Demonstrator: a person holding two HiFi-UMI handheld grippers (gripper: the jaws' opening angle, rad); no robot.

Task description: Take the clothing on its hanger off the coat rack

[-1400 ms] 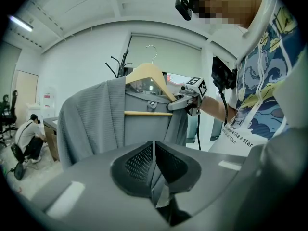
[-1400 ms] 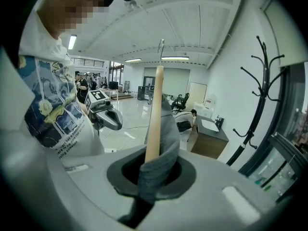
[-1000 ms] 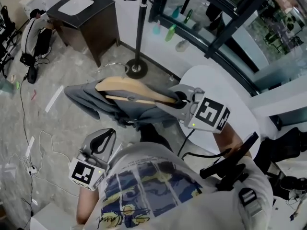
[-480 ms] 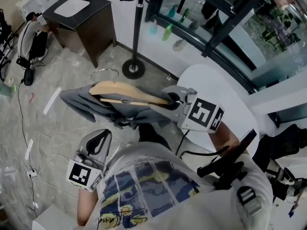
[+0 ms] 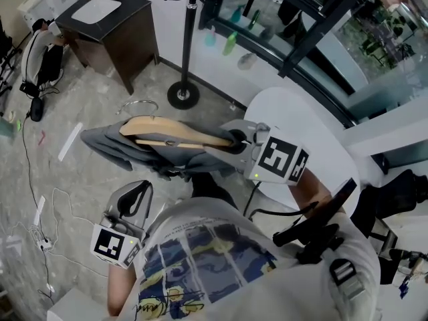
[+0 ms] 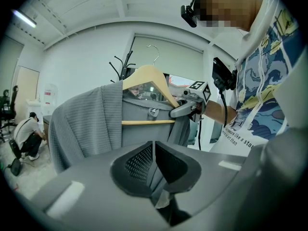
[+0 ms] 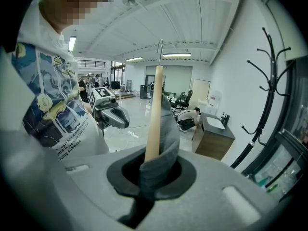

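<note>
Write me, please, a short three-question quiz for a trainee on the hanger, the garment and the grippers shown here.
1. True or false: the wooden hanger hangs on the coat rack.
2. What drapes over the hanger? A. a grey garment; B. a white towel; C. nothing.
3. Fill in: the ___ gripper clamps the hanger's end.
Key: 1 false, it is held clear of the rack; 2 A; 3 right, the right gripper is shut on it.

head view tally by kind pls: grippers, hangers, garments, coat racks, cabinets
grippers: 2 (left gripper, right gripper)
hanger: 1
garment: 1
coat rack: 1
cabinet: 1
total: 6
</note>
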